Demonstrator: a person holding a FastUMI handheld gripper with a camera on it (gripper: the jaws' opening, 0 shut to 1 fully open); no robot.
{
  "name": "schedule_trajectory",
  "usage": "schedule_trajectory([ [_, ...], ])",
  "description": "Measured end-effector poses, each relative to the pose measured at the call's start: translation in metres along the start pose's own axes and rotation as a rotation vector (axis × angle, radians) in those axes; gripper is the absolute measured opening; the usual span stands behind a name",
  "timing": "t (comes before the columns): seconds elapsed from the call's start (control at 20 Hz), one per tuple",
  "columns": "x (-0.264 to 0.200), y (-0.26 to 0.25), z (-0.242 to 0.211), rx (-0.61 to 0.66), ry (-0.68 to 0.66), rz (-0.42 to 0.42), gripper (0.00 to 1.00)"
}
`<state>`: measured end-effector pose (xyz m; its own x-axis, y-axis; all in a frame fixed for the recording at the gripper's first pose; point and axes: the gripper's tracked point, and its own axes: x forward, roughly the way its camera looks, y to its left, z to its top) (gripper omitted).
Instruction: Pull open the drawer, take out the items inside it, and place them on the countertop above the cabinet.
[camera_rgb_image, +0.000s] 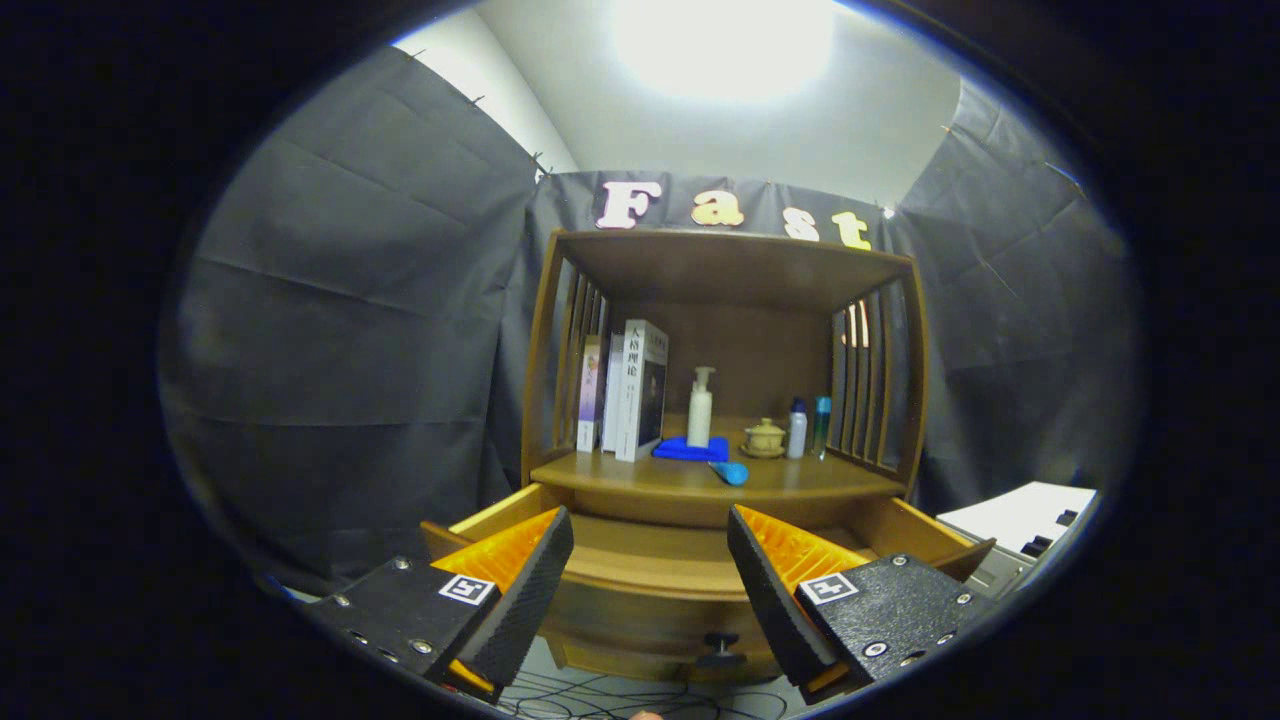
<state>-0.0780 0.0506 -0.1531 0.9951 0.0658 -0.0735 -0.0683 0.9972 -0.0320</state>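
Wooden drawer (655, 555) pulled open below the countertop (690, 478) of the brown wooden cabinet (725, 270) — gripper (650, 590) fingers spread apart, holding nothing.

On the countertop: small blue oblong item (730, 472) at the front edge; behind it a blue cloth (690, 450), white pump bottle (700, 405), upright books (630, 395) — all beyond the fingers.

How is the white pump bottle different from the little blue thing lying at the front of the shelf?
The white pump bottle stands upright; the small blue item lies on its side. The bottle is taller and sits on a blue cloth, farther back; the blue item rests on bare wood near the countertop edge. Both sit above the open drawer, beyond the open, empty gripper.
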Motion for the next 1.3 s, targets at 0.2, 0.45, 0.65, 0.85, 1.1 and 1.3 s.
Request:
schedule_trajectory([
  [0.2,-0.010,-0.019,-0.036,0.021,0.050,-0.049,0.95],
  [0.45,0.000,-0.034,-0.074,0.032,0.111,-0.088,0.95],
  [0.65,0.010,-0.044,-0.092,0.020,0.140,-0.103,0.95],
  [0.85,0.024,-0.047,-0.101,0.043,0.153,-0.117,0.95],
  [1.1,0.027,-0.050,-0.104,0.059,0.158,-0.142,0.95],
  [1.3,0.035,-0.051,-0.104,0.054,0.166,-0.126,0.95],
])
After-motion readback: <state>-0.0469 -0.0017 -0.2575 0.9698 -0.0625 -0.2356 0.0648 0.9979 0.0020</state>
